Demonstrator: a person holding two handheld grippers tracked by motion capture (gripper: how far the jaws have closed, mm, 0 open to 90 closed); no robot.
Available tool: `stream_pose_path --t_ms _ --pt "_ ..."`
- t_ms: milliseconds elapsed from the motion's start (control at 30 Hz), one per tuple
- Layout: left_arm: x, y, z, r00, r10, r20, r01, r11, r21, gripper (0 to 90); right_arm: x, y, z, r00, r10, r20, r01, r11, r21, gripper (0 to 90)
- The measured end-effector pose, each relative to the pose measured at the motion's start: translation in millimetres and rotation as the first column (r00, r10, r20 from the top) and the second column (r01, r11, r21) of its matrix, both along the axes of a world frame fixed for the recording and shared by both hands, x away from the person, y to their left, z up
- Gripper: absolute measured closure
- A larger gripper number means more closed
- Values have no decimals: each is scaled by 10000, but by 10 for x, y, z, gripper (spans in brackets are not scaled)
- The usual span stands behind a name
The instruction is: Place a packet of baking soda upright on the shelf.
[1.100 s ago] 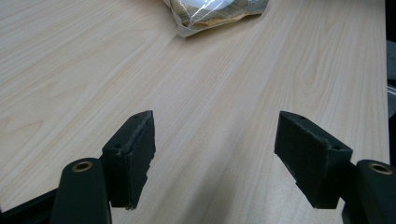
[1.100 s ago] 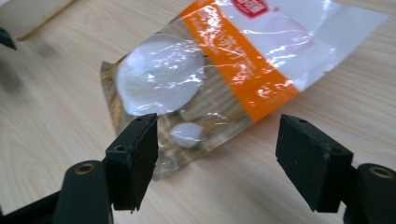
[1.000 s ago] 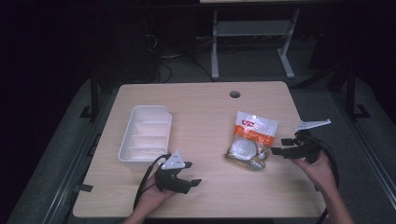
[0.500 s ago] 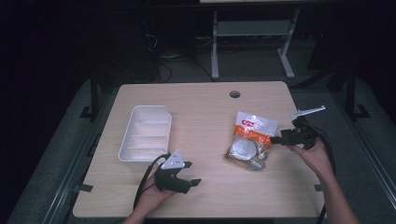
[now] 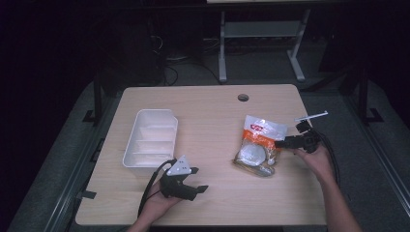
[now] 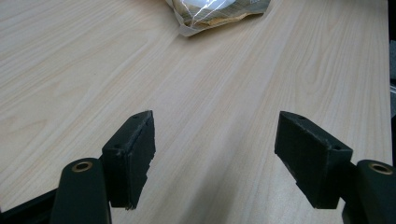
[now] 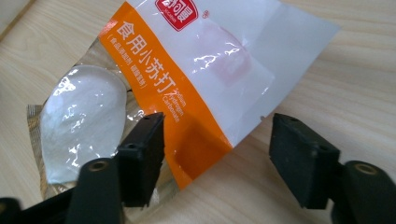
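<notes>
Table (image 5: 212,116) w/ 1 bag (image 5: 256,145), 1 tray (image 5: 151,142); left gripper (image 5: 193,180) released, right gripper (image 5: 280,144) closing round bag edge, not yet clenched.

A white divided tray (image 5: 151,143) is lying on the wooden table (image 5: 212,116), just beyond the left gripper (image 5: 193,180), well apart from the right one.
</notes>
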State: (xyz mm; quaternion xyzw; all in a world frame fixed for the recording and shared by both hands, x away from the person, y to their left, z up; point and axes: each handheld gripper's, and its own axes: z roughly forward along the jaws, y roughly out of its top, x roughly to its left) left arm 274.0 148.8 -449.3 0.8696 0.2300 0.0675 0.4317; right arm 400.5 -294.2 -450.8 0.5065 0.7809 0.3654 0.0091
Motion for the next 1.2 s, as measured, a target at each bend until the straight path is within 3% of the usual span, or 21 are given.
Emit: stream_pose_path --t_ms 33,400,433,600,867,967,1100,1200 --pt "-1 0 0 10000 -7 11 7 10000 17 285 17 17 -35 9999 43 -119 -41 9999 165 418" --pt "1 6 4 10000 -11 12 11 10000 -34 285 71 66 -97 9993 277 -243 -260 9975 653 553" --pt "1 6 5 10000 -13 8 13 10000 -29 285 63 63 -88 9994 249 -222 -230 9964 816 608" --pt "2 11 8 10000 3 30 -3 10000 -25 285 31 68 -31 9993 363 -4 -361 9940 1035 670" --pt "0 4 7 10000 -22 34 22 10000 -16 285 -34 93 82 9964 776 332 -814 9876 1344 711" --pt "0 1 5 10000 -26 7 26 10000 5 284 -40 118 96 9958 823 401 -866 9887 1222 714" --pt "-4 -3 6 10000 -55 27 55 10000 28 283 18 159 19 9966 803 159 -816 9904 1120 711" --pt "0 1 6 10000 -39 -6 39 10000 -2 282 76 168 -78 9973 706 -178 -674 9876 1417 713"
